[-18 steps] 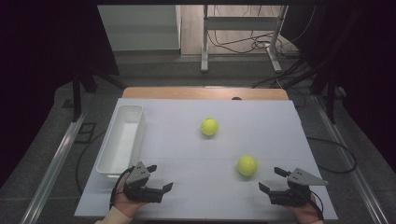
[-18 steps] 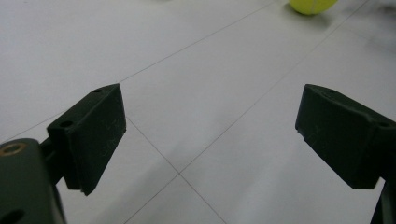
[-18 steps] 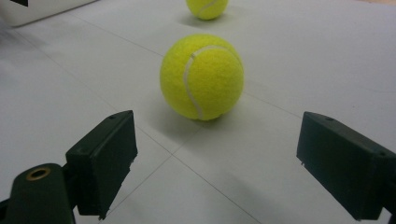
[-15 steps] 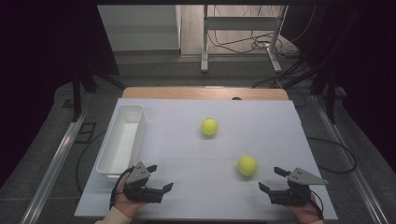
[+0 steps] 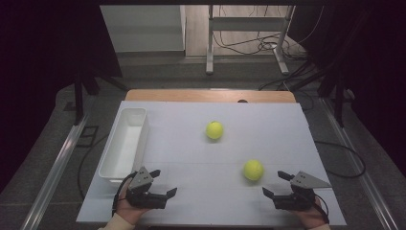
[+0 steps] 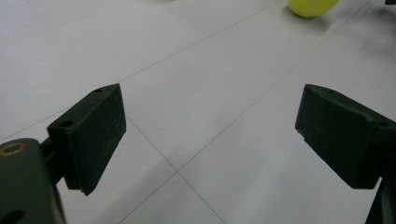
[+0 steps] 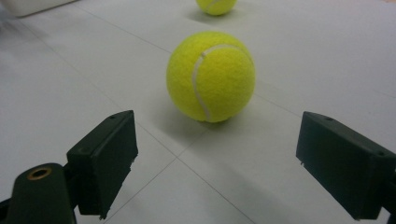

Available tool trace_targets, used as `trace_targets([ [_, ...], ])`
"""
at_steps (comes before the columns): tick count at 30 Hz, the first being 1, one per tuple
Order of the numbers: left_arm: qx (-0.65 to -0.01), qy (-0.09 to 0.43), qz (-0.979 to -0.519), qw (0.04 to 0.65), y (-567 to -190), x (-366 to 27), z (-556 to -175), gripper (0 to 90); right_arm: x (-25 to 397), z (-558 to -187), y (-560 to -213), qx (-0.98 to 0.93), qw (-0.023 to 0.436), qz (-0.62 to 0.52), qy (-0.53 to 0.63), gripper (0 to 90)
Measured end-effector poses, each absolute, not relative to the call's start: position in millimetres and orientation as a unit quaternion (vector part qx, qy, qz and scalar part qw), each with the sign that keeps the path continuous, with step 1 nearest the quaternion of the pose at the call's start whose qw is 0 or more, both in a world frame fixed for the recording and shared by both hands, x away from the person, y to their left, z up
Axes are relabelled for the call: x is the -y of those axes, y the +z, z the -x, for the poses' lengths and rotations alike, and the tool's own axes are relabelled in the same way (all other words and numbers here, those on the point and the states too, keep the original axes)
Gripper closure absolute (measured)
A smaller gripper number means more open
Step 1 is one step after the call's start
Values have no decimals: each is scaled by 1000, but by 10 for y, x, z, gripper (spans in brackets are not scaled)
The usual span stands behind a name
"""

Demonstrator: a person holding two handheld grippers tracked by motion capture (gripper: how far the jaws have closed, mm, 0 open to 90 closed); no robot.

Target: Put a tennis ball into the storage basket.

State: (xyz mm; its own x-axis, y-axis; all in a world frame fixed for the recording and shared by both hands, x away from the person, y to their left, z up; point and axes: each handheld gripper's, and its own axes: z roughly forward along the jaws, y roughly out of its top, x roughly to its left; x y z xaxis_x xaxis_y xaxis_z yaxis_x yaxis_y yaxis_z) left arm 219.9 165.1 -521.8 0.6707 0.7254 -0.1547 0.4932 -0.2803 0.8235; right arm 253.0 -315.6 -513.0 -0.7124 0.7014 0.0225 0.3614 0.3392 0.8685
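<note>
Two yellow tennis balls lie on the white table: the near ball (image 5: 253,169) toward the front right and the far ball (image 5: 214,130) near the middle. My right gripper (image 5: 273,183) rests at the front right edge, open, just short of the near ball. In the right gripper view (image 7: 215,163) that ball (image 7: 211,76) lies a little beyond the spread jaws, with the far ball (image 7: 215,5) behind it. At the front left my left gripper (image 5: 164,182) is open and holds nothing. Its own view (image 6: 210,135) has bare table between the jaws and a ball (image 6: 312,5) at the top edge.
A long white tray (image 5: 143,129) stands empty along the table's left side, just beyond my left gripper; its corner (image 7: 32,4) appears in the right gripper view. A wooden strip (image 5: 206,96) borders the far edge. Table legs and cables lie on the floor beyond.
</note>
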Motion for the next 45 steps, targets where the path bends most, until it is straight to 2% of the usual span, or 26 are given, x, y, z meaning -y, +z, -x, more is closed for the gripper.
trace_targets([
  [14,-381,136,-790,461,-5109,-1452,-2217,94,3143,-2502,-5135,-801,190,-335,458,137],
  [27,-410,133,-781,452,-5025,-1413,-2389,94,3181,-2564,-5147,-800,181,-328,470,143],
  [36,-389,125,-799,442,-5005,-1264,-2508,94,3211,-2549,-5158,-799,183,-332,467,145],
  [45,-399,118,-803,426,-5026,-1195,-2629,94,3221,-2539,-5157,-799,183,-334,466,145],
])
